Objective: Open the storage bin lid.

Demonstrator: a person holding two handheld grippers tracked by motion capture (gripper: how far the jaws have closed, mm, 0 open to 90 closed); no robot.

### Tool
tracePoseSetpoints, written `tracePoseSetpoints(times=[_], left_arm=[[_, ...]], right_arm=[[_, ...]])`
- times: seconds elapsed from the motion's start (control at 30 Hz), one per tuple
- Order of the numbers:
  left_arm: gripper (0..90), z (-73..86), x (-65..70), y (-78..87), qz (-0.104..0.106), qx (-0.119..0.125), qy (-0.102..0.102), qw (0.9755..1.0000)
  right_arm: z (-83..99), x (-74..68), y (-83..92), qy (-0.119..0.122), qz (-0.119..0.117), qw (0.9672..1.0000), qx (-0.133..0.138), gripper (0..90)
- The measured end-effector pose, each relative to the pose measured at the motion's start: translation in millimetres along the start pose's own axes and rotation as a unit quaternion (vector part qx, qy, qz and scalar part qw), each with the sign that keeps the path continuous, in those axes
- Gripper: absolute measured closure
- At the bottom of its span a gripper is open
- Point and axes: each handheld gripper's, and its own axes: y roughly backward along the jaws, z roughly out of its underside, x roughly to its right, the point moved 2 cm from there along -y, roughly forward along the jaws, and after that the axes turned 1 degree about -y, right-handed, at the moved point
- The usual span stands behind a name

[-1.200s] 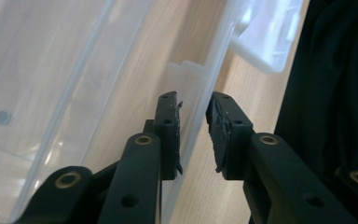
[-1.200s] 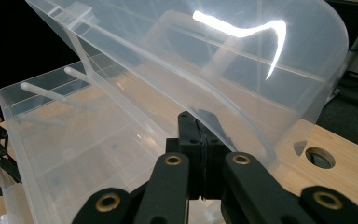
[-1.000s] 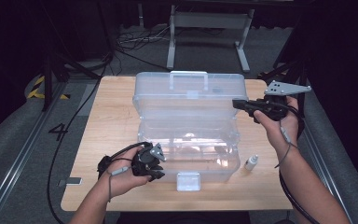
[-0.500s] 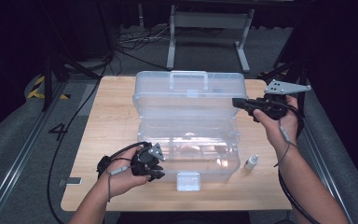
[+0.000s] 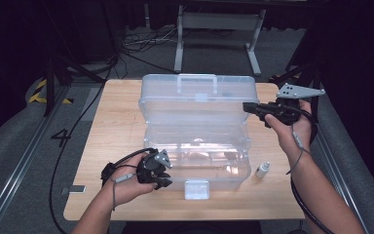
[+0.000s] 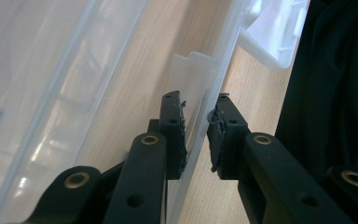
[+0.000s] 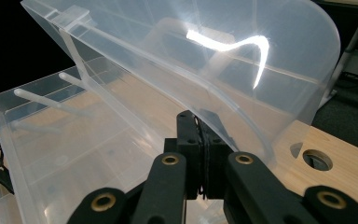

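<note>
Clear plastic storage box (image 5: 197, 151) mid-table, lid (image 5: 199, 97) raised at far side: right gripper (image 5: 249, 106) clamped tight on the lid's right edge, left gripper (image 5: 164, 181) pinching the near-left wall rim, jaws partly apart; light, slick, flexy, so grip rims.

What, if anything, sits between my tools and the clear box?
Nothing visible does. The right tool is shut on the lid at its edge, and the left tool straddles the box's front wall. The small bottle stands on the table, apart from both.
</note>
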Motion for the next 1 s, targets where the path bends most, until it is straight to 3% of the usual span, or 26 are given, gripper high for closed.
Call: tracePoseSetpoints(times=[0.67, 1.0], left_arm=[[76.7, 0.5, 0.0, 0.0, 0.001, 0.003, 0.006, 1.0000], [76.7, 0.1, -0.4, 0.3, 0.002, -0.002, 0.006, 1.0000]], right_arm=[[1.1, 0.2, 0.7, -0.004, -0.004, 1.0000, -0.003, 85.6], [-1.2, 0.6, 15.6, -0.017, 0.015, 0.9997, -0.008, 80.2]])
